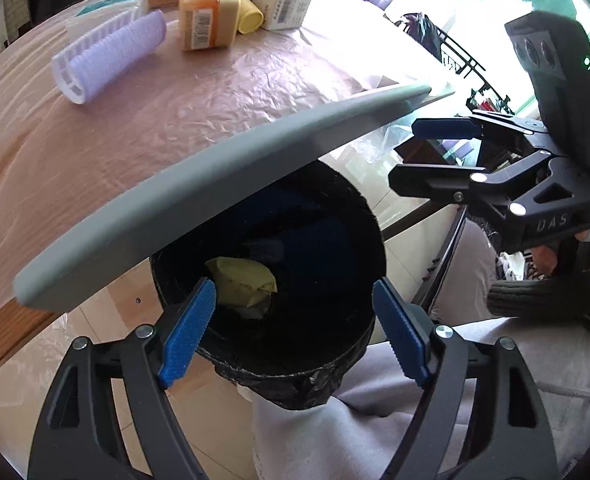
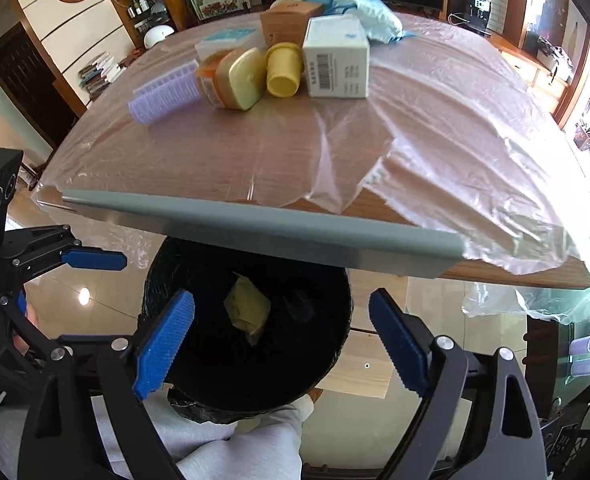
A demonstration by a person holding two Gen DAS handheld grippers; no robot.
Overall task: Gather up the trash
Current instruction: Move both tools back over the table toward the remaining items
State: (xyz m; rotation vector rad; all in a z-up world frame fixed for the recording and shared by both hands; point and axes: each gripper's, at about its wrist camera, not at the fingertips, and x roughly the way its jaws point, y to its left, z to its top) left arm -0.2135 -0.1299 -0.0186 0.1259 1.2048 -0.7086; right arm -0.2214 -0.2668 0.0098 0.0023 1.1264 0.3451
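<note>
Trash lay in two places: a crumpled yellow wad (image 1: 242, 283) sat inside the black-lined bin (image 1: 337, 354) under the table edge (image 1: 199, 204), while boxes and bottles (image 2: 283, 66) waited on the tabletop. Both the left gripper (image 1: 295, 330) and the right gripper (image 2: 281, 340) hung above the bin with jaws spread and empty (a drop apparently completed). Next move, in my judgement, called for reaching up to the tabletop pile.

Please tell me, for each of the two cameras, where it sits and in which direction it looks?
Left wrist: on the left gripper, looking down into the black lined trash bin; the right gripper, open, and a dark sleeve show.
Right wrist: on the right gripper, looking down at the bin; the left gripper, open, shows.
Both share the crumpled yellow wrapper and grey table edge.
</note>
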